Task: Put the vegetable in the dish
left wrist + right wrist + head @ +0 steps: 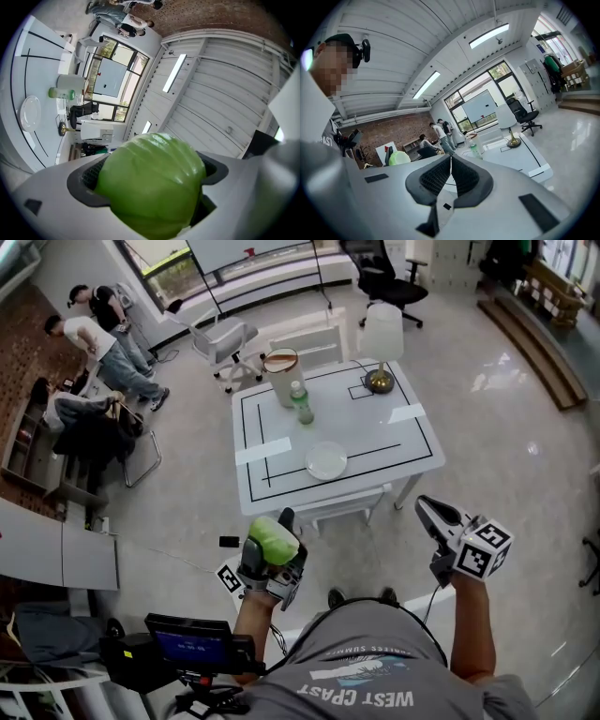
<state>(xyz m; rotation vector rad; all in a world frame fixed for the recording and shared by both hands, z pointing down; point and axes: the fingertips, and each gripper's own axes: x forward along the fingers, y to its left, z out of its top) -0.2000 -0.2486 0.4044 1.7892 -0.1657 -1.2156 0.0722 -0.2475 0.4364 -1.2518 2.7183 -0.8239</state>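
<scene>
Between jaws of left gripper (275,529): cabbage (272,542) pinched across middle; round, glossy, judged light but slippery. Right gripper (422,503) pressed together, empty. Dish (326,461) well apart.

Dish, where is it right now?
In the head view the dish lies empty near the front edge of the white table, nearer than the bottle, ahead of the left gripper holding the vegetable.

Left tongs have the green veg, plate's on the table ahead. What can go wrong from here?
1. The vegetable is round and glossy and bulges past the left tongs, so it may slip on the way over.
2. The plate looks shallow and lies near the table front edge, so the vegetable may roll off.
3. The bottle stands just behind the plate, so overreaching could tip it.
</scene>
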